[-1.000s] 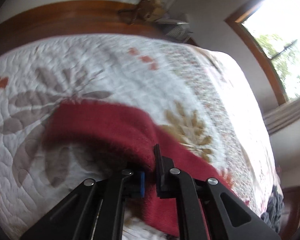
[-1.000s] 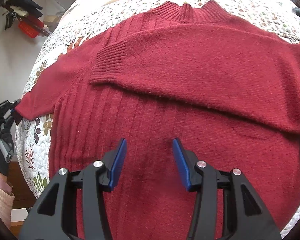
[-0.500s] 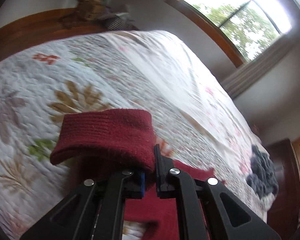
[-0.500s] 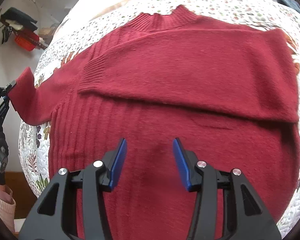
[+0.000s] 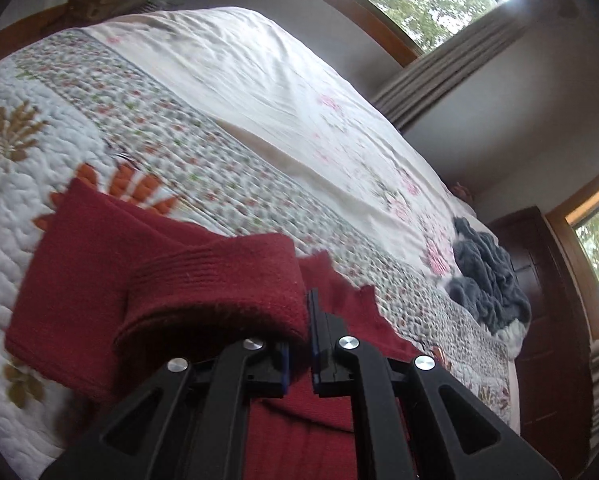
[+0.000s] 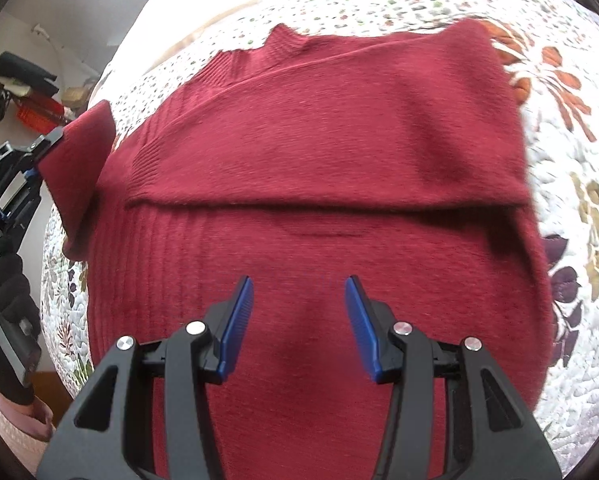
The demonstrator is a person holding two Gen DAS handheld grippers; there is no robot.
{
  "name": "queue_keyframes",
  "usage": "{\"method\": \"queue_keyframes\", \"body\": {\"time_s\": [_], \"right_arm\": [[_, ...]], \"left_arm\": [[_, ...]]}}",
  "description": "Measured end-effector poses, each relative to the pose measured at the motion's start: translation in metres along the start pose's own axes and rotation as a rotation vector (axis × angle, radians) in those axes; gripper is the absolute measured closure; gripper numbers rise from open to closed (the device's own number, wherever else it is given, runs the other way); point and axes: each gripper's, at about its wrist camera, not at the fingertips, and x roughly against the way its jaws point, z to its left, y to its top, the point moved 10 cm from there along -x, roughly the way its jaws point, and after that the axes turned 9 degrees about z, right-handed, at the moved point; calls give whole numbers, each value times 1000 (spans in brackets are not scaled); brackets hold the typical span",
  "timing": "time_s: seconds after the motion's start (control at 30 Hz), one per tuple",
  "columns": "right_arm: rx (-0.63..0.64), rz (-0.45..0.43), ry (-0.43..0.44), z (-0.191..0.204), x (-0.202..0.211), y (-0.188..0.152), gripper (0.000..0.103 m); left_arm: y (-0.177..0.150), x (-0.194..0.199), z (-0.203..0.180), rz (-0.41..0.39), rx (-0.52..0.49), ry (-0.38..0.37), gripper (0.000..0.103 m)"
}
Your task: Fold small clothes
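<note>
- Position: the dark red ribbed knit sweater (image 6: 319, 184) lies flat on the white quilted bedspread with leaf and flower print (image 6: 571, 208). One sleeve is already folded across the chest. The other sleeve's ribbed cuff (image 5: 219, 292) is raised clear of the quilt.
- Left gripper (image 5: 299, 344): jaws clamped together on the edge of the cuff. Right gripper (image 6: 299, 320): jaws apart and holding nothing, poised over the lower body of the sweater; whether it presses the fabric cannot be told.
- Risk, slip: the jaws appear to hold only the cuff's margin. The trailing sleeve's weight or a fast swing could pull the knit free, dropping the sleeve short of the fold line.
- Risk, drag: if the body is not held down, tension through the lifted sleeve could shift the whole sweater and disturb the sleeve already folded.
- Risk, bunching: soft knit stretches; laying the sleeve while it is twisted or slack would likely leave a lump or an uneven edge.
- Risk, snag: the open right jaws sit near the fabric and could catch it if moved sideways.
- A crumpled grey garment (image 5: 487, 284) lies well apart on the bed; interference is unlikely.
</note>
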Motion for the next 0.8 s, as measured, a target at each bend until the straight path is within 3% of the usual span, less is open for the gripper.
{"method": "queue_keyframes", "body": {"time_s": [0.23, 0.53, 0.63, 0.7, 0.8], "right_arm": [[-45, -19, 8, -28, 13, -2, 55], [-67, -19, 6, -48, 20, -2, 55], [-67, -24, 7, -47, 24, 4, 55], [-61, -28, 20, -43, 26, 10, 55], [-43, -34, 38, -30, 29, 24, 54]], "left_arm": [[-38, -64, -43, 108, -76, -8, 96], [-92, -122, -29, 277, -118, 54, 94], [-102, -117, -27, 298, -149, 56, 89], [-110, -101, -27, 319, -195, 54, 74], [-116, -67, -15, 321, -240, 56, 71]]}}
